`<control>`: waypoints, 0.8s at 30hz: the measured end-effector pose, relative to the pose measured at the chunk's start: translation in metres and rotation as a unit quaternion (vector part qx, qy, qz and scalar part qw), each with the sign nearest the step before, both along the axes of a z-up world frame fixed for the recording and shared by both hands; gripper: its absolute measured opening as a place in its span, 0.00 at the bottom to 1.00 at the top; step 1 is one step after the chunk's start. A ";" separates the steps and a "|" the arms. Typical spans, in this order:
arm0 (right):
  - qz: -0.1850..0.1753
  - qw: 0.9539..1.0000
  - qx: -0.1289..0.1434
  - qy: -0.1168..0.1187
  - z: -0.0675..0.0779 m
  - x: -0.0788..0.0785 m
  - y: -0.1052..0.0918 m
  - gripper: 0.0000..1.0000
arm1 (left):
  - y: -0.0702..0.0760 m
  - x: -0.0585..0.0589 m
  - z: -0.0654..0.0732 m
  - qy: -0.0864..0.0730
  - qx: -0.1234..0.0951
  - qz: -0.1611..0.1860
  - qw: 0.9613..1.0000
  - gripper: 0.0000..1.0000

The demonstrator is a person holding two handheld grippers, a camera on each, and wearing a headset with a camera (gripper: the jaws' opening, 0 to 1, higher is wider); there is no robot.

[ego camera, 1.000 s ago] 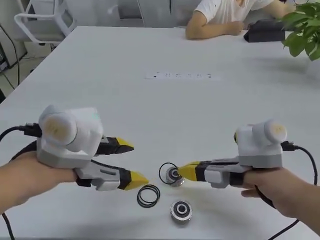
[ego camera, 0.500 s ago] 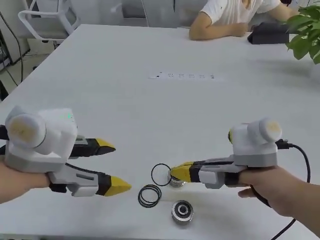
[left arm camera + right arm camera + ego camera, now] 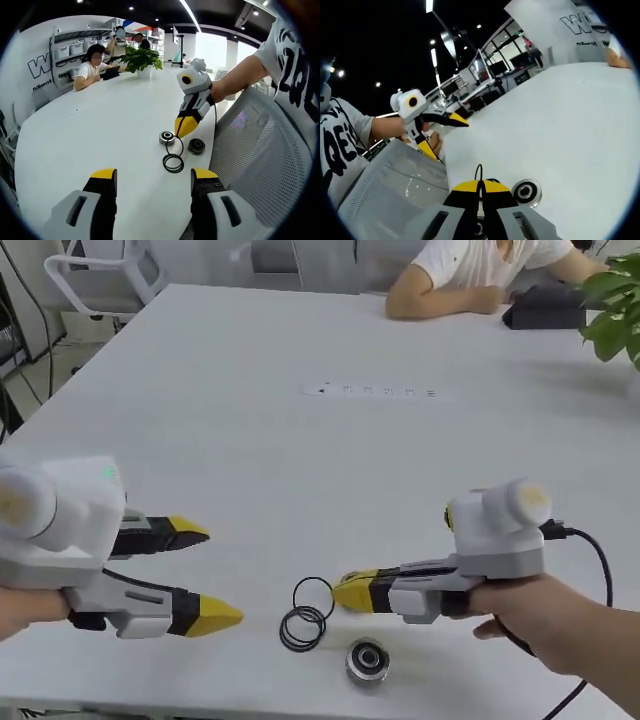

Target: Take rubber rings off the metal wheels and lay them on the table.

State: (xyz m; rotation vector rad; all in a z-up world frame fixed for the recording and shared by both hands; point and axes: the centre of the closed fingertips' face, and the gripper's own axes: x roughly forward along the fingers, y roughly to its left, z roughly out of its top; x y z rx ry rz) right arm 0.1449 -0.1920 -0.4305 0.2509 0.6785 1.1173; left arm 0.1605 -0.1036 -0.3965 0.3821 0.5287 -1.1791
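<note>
Tabletop (image 3: 300, 460); right gripper (image 3: 340, 593) level, with ring (image 3: 294, 594)

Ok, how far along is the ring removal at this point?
Done: two overlapping rubber rings lie on the table. In hand: the right gripper is shut on another ring beside a wheel. Left: laying it down; the left gripper is open. Whether either wheel carries more is unclear.

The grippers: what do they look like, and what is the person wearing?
The left gripper and right gripper are alike: pale grey-white bodies, black tapered jaws with yellow beak-like tips. A black cable trails from the right one; a small green light glows on the left. The person wears a white T-shirt with black lettering.
</note>
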 end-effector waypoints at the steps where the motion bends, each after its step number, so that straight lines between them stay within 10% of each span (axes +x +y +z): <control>1: 0.002 1.000 -0.001 0.001 -0.001 -0.001 0.001 0.00 | 0.001 0.000 0.000 0.000 0.000 0.001 1.000 0.57; 24: 0.030 0.999 -0.040 0.019 -0.025 -0.005 0.012 0.00 | 0.005 -0.003 -0.004 0.000 0.006 0.002 1.000 0.57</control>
